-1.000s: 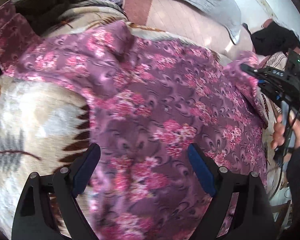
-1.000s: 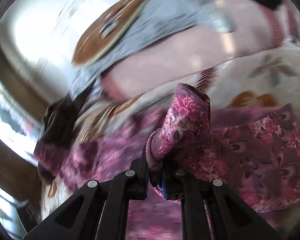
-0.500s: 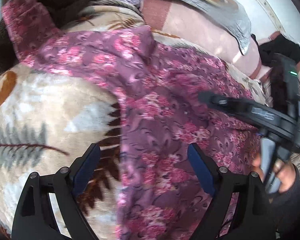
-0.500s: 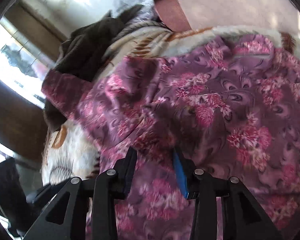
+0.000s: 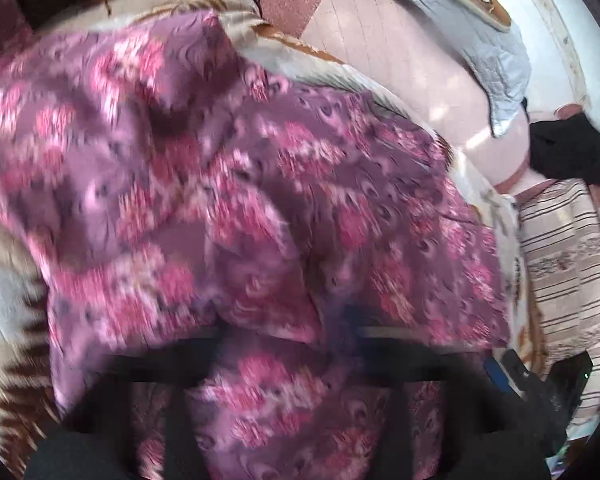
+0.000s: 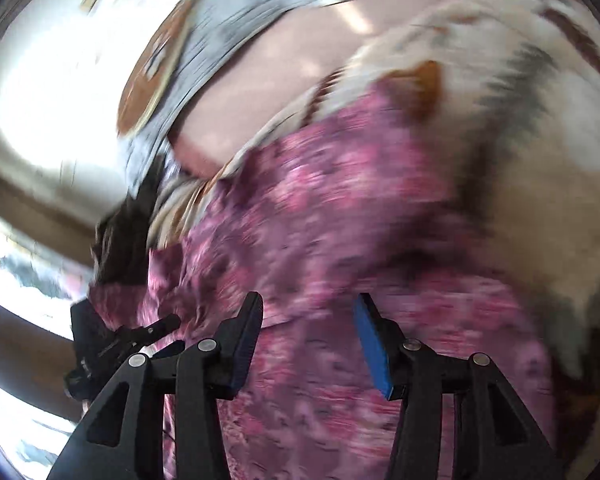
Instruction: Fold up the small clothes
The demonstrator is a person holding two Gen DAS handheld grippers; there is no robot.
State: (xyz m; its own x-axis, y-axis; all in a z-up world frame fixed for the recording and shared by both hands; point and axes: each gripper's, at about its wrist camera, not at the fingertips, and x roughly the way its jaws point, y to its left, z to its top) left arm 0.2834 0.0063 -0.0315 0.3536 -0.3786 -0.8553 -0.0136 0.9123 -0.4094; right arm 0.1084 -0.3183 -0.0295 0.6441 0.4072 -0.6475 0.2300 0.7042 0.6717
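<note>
A purple garment with pink flowers [image 5: 260, 200] lies spread on a cream patterned blanket [image 5: 4, 288]. My left gripper [image 5: 288, 360] is blurred low in its own view, and its dark fingers have come together on a raised fold of the garment. In the right wrist view the same garment [image 6: 340, 220] fills the middle. My right gripper [image 6: 308, 308] hovers over it with its jaws opening. The cloth lies under the blue pads [image 6: 374, 344], not pinched by them. The left gripper [image 6: 112, 344] shows at the lower left of that view.
A pink sheet [image 5: 400, 60] and a grey cushion with a brown patch [image 5: 480, 32] lie beyond the blanket. A black cloth [image 5: 568, 148] and a striped pillow [image 5: 560, 260] sit to the right. A dark brown garment [image 6: 120, 240] is heaped at the blanket's far left.
My left gripper went from wide open to shut on a fold of the garment. My right gripper let go of the bunched fabric it held, opened, and swung aside across the garment.
</note>
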